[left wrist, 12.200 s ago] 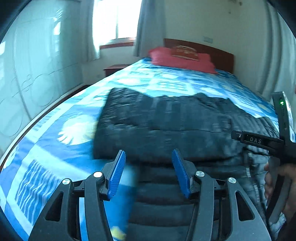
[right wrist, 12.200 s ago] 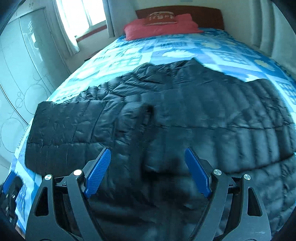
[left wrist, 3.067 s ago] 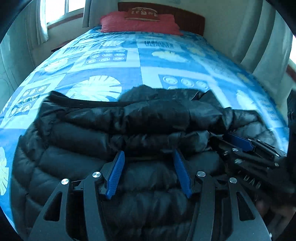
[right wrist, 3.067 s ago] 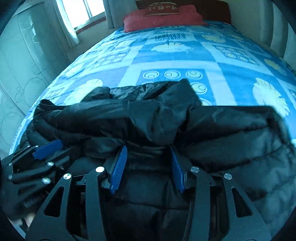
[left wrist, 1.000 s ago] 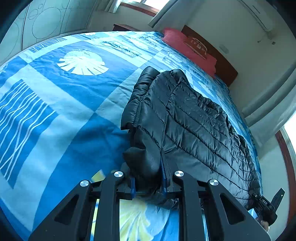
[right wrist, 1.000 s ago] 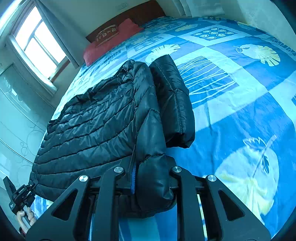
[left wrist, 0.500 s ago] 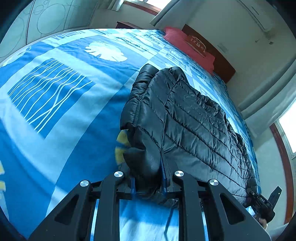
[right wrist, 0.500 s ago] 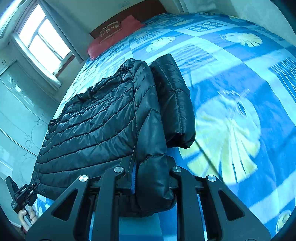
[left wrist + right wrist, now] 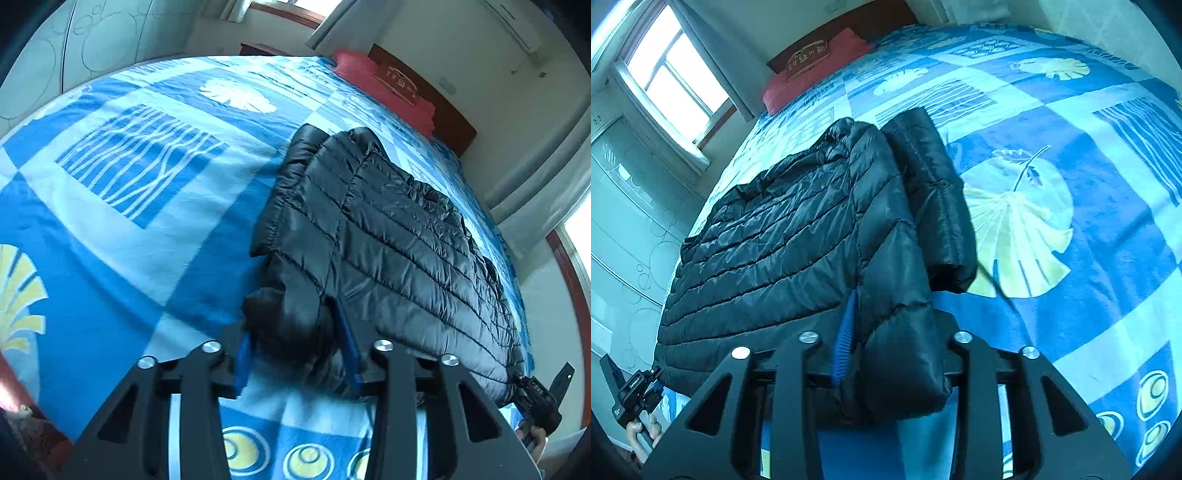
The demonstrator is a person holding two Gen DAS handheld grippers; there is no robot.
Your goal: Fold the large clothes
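The folded black puffer jacket (image 9: 399,236) lies on the bed (image 9: 122,206), stretching between the two grippers. The left hand-held gripper (image 9: 295,350) has its jaws opening, a jacket corner still between them; the right hand-held gripper (image 9: 890,347) is likewise letting go of the opposite corner. Open blue bedspread spreads beyond each gripper's outer side. Red pillows (image 9: 812,74) and the headboard (image 9: 450,122) lie far ahead; a window (image 9: 672,81) is beyond.
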